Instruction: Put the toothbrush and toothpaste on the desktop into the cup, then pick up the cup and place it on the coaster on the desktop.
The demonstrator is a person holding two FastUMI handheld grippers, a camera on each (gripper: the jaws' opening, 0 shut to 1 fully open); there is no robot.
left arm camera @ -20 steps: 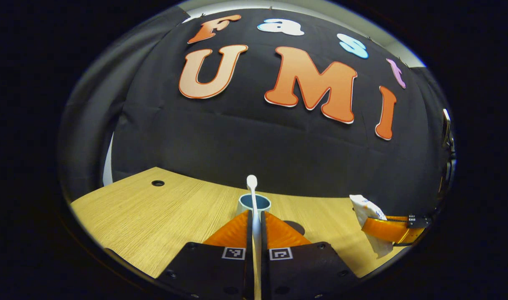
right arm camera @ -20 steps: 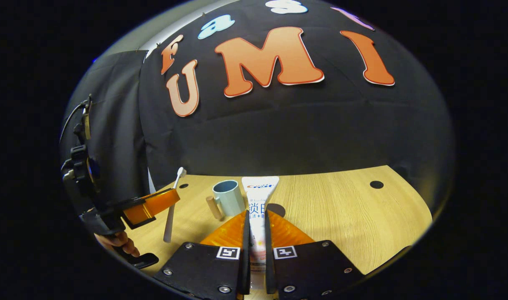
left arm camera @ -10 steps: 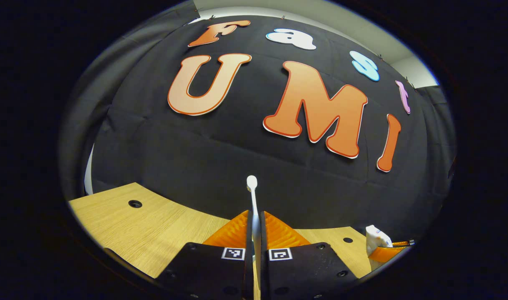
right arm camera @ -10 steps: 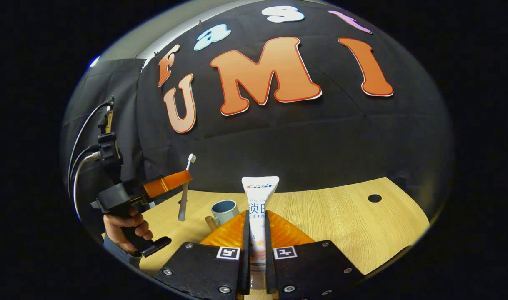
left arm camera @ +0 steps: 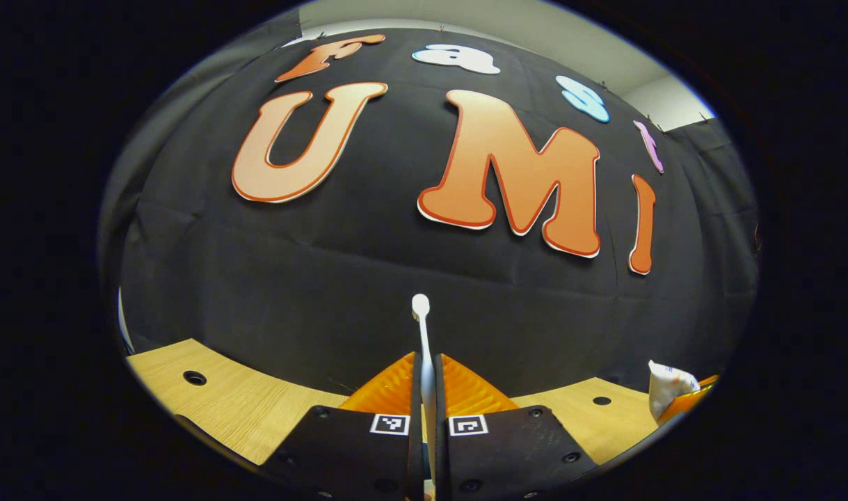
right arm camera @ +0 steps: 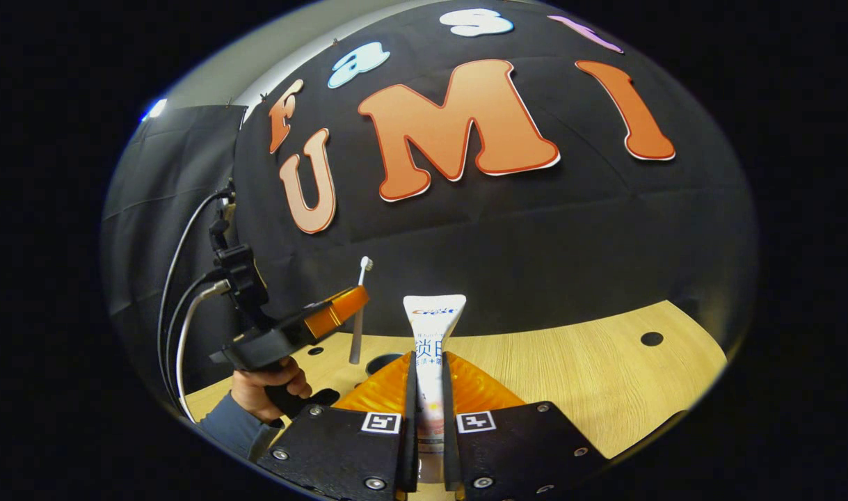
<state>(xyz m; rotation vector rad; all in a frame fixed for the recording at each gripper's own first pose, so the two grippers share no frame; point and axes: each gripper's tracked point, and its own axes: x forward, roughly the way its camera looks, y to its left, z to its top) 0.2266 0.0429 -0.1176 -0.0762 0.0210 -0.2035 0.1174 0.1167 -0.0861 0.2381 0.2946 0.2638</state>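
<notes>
Toothbrush (left arm camera: 421,334) is clamped upright in the left gripper (left arm camera: 428,390); toothpaste (right arm camera: 431,348) is pinched in the right gripper (right arm camera: 429,390), both held above the worktop (right arm camera: 570,376). Cup (right arm camera: 382,362) rim is mostly hidden behind the right fingers, near the worktop's far edge. Versus 0.5 s ago, the toothbrush has been brought closer above the cup.

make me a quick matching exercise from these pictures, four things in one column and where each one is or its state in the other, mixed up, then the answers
Things:
1. toothbrush
2. toothpaste
3. cup
4. desktop

Places or states:
A. standing on the desktop, mostly hidden behind the right tongs' fingers
B. clamped upright in the left tongs, head up
C. light wood with round holes in it
D. clamped in the right tongs, flat crimped end up

Pairs: 1-B, 2-D, 3-A, 4-C
</notes>
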